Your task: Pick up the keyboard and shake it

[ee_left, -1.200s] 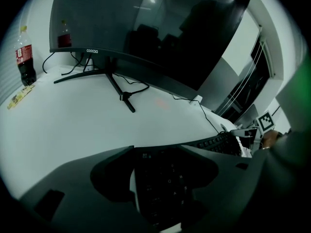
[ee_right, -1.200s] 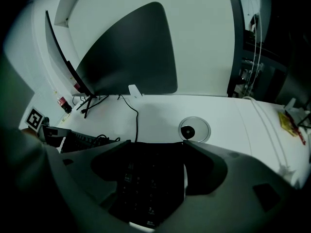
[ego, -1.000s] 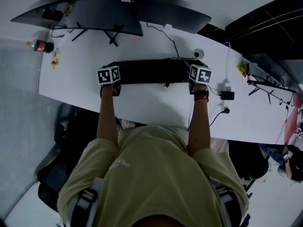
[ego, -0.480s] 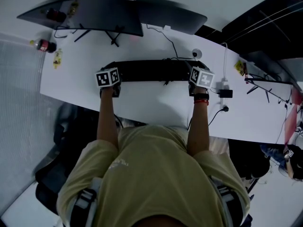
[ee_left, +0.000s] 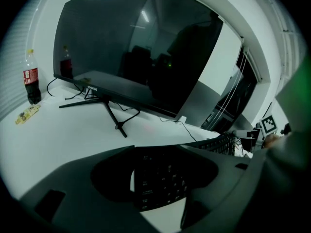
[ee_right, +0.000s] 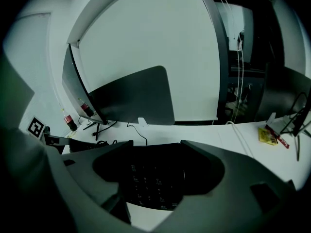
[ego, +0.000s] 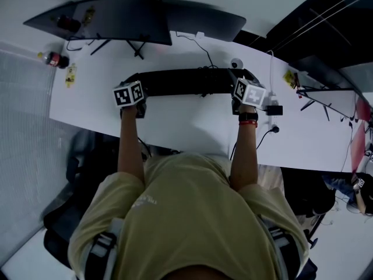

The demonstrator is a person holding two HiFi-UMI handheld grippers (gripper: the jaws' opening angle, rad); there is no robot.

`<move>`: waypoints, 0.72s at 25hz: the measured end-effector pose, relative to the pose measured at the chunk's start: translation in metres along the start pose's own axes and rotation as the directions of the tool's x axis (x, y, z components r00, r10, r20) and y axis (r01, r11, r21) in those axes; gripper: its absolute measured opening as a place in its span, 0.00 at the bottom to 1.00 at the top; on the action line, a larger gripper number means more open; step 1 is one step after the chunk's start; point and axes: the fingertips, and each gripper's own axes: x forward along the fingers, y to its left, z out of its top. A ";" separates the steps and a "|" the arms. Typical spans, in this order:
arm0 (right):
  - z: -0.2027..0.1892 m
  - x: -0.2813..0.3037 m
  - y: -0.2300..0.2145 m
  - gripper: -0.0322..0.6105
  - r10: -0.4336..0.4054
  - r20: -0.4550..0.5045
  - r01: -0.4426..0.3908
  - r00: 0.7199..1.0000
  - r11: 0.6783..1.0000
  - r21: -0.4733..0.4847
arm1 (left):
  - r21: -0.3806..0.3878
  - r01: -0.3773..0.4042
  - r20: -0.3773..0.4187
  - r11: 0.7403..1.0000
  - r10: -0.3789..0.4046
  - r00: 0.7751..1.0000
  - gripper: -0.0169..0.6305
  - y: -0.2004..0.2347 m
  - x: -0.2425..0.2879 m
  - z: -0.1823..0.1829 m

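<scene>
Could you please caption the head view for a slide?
Left tongs and right tongs, whose jaws just closed further, hold black keyboard over white desk.

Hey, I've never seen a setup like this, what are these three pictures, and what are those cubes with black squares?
No robot here: a person holds a two-jaw tool in each hand, and the marked cubes belong to those tools. The top-down picture comes from a camera on the person's head; the other two come from cameras riding on each tool, looking along its jaws. On the white desk stand a monitor, a second monitor and a cola bottle. The left tool grips one end of the black keyboard, the right tool the other; the right jaws have just been closing on it.
</scene>
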 end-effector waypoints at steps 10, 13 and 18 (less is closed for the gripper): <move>0.016 -0.011 -0.009 0.54 0.004 0.172 -0.008 0.985 1.000 0.023 | 0.072 0.004 0.101 0.997 -0.012 0.995 0.45 -0.013 -0.008 0.026; 0.012 -0.015 -0.014 0.54 0.009 0.222 -0.015 0.975 1.000 0.024 | 0.092 0.002 0.136 0.996 -0.015 0.991 0.45 -0.018 -0.009 0.024; 0.006 -0.026 -0.017 0.53 0.006 0.328 -0.020 0.945 0.999 0.038 | 0.135 -0.004 0.213 0.991 -0.025 0.977 0.45 -0.025 -0.015 0.024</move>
